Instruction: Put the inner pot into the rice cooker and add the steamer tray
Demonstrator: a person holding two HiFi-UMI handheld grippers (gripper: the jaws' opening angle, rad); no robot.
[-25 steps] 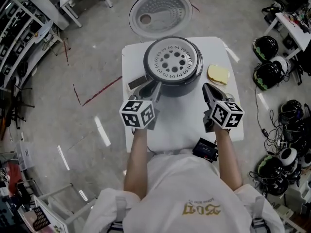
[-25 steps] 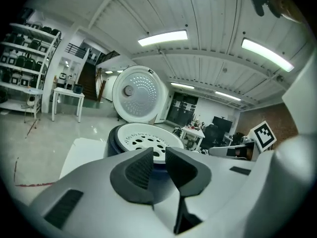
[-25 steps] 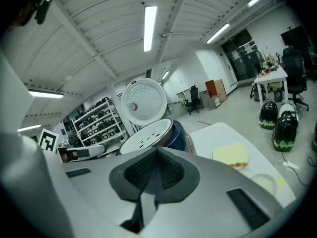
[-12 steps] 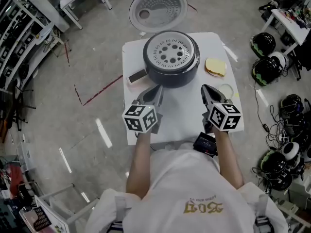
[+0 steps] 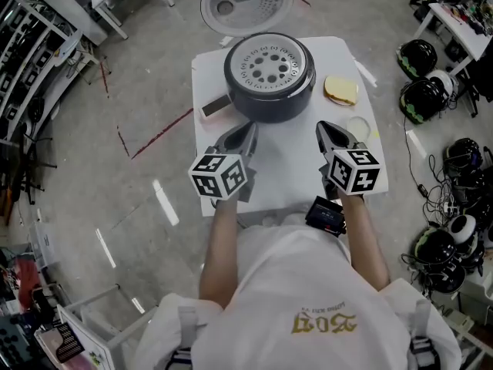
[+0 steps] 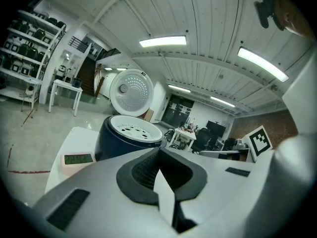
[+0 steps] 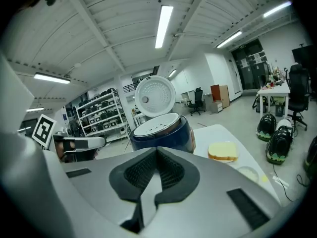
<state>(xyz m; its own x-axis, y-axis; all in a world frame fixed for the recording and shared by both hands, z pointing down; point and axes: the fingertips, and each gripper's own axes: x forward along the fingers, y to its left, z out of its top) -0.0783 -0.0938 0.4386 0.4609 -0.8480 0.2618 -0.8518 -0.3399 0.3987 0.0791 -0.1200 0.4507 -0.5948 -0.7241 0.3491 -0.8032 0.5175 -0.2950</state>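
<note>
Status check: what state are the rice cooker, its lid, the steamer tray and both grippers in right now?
Rice cooker: upright on the white table, open.
Lid: swung fully back, inner side showing.
Steamer tray: seated level in the cooker's mouth, hiding whatever sits beneath.
Left gripper: jaws shut, empty, short of the cooker.
Right gripper: jaws shut, empty, short of the cooker.

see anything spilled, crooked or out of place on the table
Nothing stands out. The steamer tray sits level inside the rice cooker, whose lid stands open. The yellow pad and small dish lie apart on the table, nothing spilled.
</note>
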